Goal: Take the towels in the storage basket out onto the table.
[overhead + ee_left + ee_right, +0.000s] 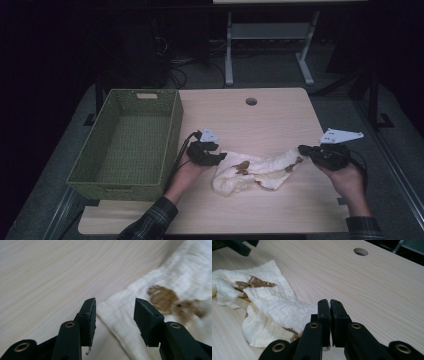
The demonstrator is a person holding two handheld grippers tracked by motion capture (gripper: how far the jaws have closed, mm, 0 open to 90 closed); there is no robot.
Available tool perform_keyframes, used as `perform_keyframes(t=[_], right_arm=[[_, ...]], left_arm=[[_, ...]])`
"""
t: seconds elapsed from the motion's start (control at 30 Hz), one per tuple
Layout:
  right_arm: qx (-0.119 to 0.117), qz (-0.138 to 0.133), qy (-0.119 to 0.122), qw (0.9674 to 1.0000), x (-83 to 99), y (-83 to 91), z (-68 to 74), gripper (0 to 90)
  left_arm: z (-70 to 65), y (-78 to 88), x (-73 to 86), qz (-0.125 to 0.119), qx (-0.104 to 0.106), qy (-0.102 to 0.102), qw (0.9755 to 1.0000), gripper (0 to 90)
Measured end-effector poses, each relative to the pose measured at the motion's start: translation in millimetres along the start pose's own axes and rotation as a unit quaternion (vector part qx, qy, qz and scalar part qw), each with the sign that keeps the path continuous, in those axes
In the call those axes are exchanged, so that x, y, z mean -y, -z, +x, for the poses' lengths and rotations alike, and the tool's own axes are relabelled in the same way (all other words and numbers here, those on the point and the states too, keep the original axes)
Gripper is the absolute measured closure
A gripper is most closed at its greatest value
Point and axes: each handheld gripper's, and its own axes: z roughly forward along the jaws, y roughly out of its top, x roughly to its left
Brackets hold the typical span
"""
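Observation:
A crumpled cream cloth point(255, 170) with brown prints lies on the light wooden table point(260, 120). My right gripper point(301, 148) is at the cloth's right end, which is drawn out in a narrow strip towards it. In the right gripper view the jaws point(330, 301) stand together, pinching the cloth's point(269, 302) edge. My left gripper point(221, 158) is at the cloth's left side, low over the table. In the left gripper view its jaws point(115, 301) stand apart, with the cloth's point(180, 272) corner lying between them, untouched by the pads.
A green woven basket point(172, 130) stands at the table's left side, close beside the left hand. A round cable hole point(251, 101) sits near the table's far edge. Beyond the table are a white desk frame point(230, 50) and cables on a dark floor.

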Motion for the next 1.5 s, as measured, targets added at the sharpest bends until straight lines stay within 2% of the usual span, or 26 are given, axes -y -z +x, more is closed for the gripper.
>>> perform_keyframes(t=[0.03, 0.13, 0.23, 0.27, 0.37, 0.47, 0.53, 0.57, 0.63, 0.67, 0.7, 0.8, 0.9, 1.03, 1.3, 1.5], right_arm=[[-0.001, 0.001, 0.001, 1.0000, 0.1, -0.8, 0.3, 87.1], [-0.005, 0.002, 0.004, 1.0000, 0.0, -2.2, 1.0, 87.1], [-0.006, 0.003, 0.005, 1.0000, 0.2, -3.7, 1.2, 87.1], [-0.006, 0.003, 0.005, 1.0000, 0.2, -3.7, 1.2, 87.1], [-0.008, 0.004, 0.007, 0.9999, 0.5, -4.8, 1.0, 87.1], [-0.011, 0.005, 0.005, 0.9999, 0.7, -6.5, 0.4, 87.1], [-0.013, 0.004, 0.004, 0.9999, 1.0, -7.3, -0.1, 87.1], [-0.014, 0.002, 0.002, 0.9999, 1.1, -7.6, -0.4, 87.1], [-0.015, 0.002, 0.000, 0.9999, 1.0, -7.8, -1.3, 87.1], [-0.015, 0.002, 0.000, 0.9999, 1.0, -7.6, -1.8, 87.1], [-0.015, -0.002, -0.002, 0.9999, 0.9, -6.8, -3.1, 87.1], [-0.014, -0.007, -0.007, 0.9999, -1.1, -4.2, -7.5, 87.1], [-0.012, -0.016, -0.015, 0.9997, -5.3, -3.0, -13.8, 87.1], [-0.008, -0.023, -0.020, 0.9995, -13.9, -3.7, -23.9, 87.0], [-0.001, -0.023, -0.019, 0.9996, -32.5, -11.5, -46.3, 87.1], [0.004, -0.016, -0.026, 0.9995, -46.0, -31.5, -63.2, 87.0]], left_arm=[[2.9, -3.0, -1.2, 0.004, -0.004, -0.003, 1.0000, 52.4], [10.6, -14.1, -3.4, 0.008, -0.010, 0.005, 0.9999, 53.9], [14.5, -25.4, -4.8, 0.023, -0.006, 0.003, 0.9997, 55.2], [14.0, -30.5, -4.6, 0.027, 0.003, 0.006, 0.9996, 55.2], [15.3, -40.3, -3.5, 0.044, -0.002, -0.003, 0.9990, 57.9], [16.6, -46.9, -1.4, 0.057, -0.003, -0.003, 0.9984, 65.8], [17.7, -48.1, -0.6, 0.057, 0.007, -0.002, 0.9983, 75.3], [18.0, -47.9, -1.3, 0.060, 0.008, -0.003, 0.9982, 81.4], [17.1, -46.2, -3.4, 0.061, 0.004, -0.006, 0.9981, 86.6], [16.4, -43.6, -5.3, 0.057, 0.003, 0.000, 0.9984, 87.0], [17.2, -41.3, -7.0, 0.053, 0.000, -0.005, 0.9986, 87.2], [19.4, -31.0, -13.7, 0.032, -0.013, 0.001, 0.9994, 87.3], [22.4, -22.6, -21.1, 0.010, -0.024, 0.012, 0.9996, 87.4], [27.6, -14.4, -28.4, 0.000, -0.040, 0.015, 0.9991, 87.4], [40.7, -3.2, -42.0, -0.024, -0.076, 0.031, 0.9964, 87.7], [48.9, -8.6, -47.8, -0.025, -0.104, 0.036, 0.9936, 87.7]])
